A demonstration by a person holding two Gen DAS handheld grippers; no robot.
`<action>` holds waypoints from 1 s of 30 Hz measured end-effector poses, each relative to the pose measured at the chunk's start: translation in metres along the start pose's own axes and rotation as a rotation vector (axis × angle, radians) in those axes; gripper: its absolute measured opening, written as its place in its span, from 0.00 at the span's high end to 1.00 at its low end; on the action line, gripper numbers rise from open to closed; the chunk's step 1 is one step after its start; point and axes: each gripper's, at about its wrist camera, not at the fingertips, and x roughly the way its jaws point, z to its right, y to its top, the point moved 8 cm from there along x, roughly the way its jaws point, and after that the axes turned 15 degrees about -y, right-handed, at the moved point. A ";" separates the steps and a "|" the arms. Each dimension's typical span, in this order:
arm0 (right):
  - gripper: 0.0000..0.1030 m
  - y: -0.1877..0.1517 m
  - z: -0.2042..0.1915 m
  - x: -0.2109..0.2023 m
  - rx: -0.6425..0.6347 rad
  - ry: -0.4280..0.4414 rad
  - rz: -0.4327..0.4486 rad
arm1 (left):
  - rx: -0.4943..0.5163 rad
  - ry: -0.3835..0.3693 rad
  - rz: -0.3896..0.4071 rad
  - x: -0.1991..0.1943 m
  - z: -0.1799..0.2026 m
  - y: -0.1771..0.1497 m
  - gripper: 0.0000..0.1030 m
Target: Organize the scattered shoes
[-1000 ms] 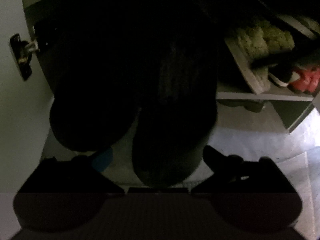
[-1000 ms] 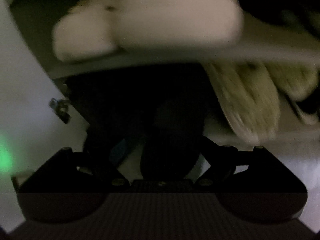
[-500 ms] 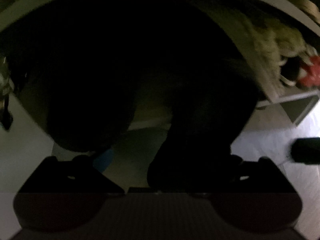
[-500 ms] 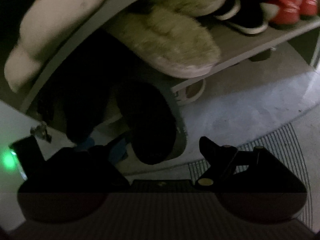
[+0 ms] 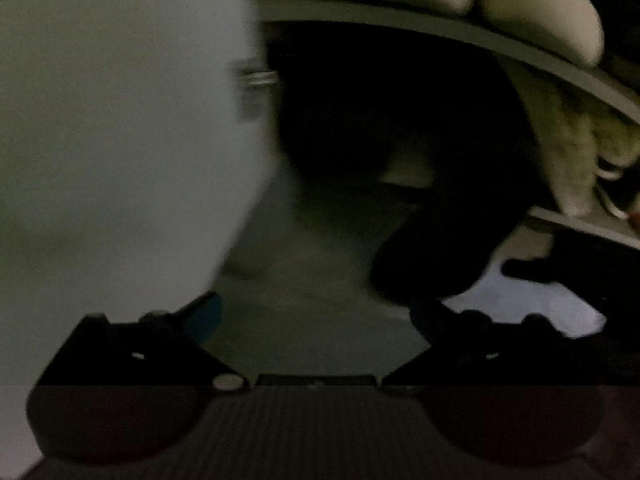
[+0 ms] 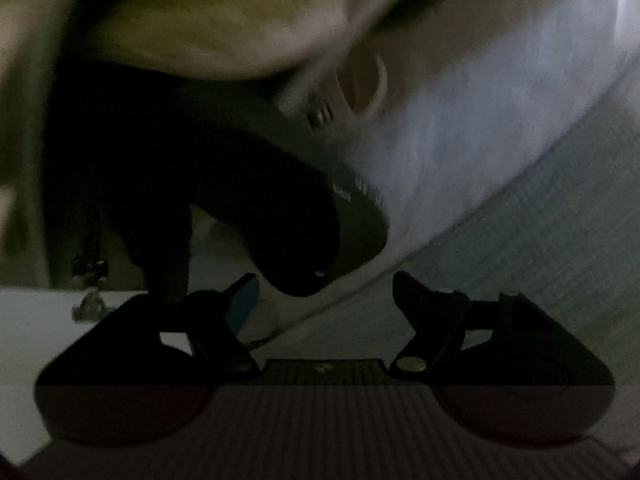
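with both views dim and blurred, the left gripper point(image 5: 316, 312) and the right gripper point(image 6: 324, 288) each show fingers spread apart, gripping nothing. a black shoe point(image 6: 248, 184) lies on the lowest level of the shoe rack point(image 5: 460, 34), toe just ahead of the right gripper.

Dark shoe point(image 5: 432, 256) lost in shadow, fuzzy slipper point(image 6: 224, 20) blurred, cropped above
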 end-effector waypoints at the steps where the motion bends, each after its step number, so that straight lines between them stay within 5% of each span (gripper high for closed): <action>1: 0.37 -0.001 -0.003 0.021 0.034 0.010 -0.048 | -0.012 0.017 0.009 -0.009 -0.004 -0.007 0.00; 3: 0.42 -0.001 -0.005 0.043 0.065 0.014 -0.091 | 0.004 0.029 0.002 -0.011 -0.004 -0.014 0.00; 4: 0.75 0.000 -0.008 0.056 0.073 0.009 -0.111 | 0.014 0.038 -0.001 -0.007 -0.004 -0.014 0.02; 5: 0.80 0.001 -0.010 0.059 0.067 0.009 -0.111 | 0.024 0.046 -0.004 -0.003 -0.004 -0.014 0.02; 9: 0.81 0.003 -0.031 0.053 -0.135 -0.063 -0.077 | -0.077 -0.039 0.033 0.011 -0.007 -0.011 0.01; 16: 0.81 -0.001 -0.041 -0.016 -0.148 -0.092 -0.179 | 0.017 -0.076 -0.060 0.056 0.002 -0.030 0.00; 17: 0.83 0.001 -0.042 -0.021 -0.140 -0.089 -0.187 | 0.030 -0.081 -0.074 0.062 0.004 -0.033 0.00; 18: 0.97 0.004 -0.045 -0.027 -0.143 -0.083 -0.190 | 0.043 -0.086 -0.087 0.068 0.005 -0.035 0.00; 25: 0.97 0.033 -0.091 -0.047 -0.340 -0.073 -0.068 | 0.044 -0.239 -0.144 0.129 0.024 -0.049 0.00; 30: 0.96 0.035 -0.081 -0.053 -0.488 -0.026 0.064 | 0.003 -0.189 -0.122 0.135 0.026 -0.041 0.00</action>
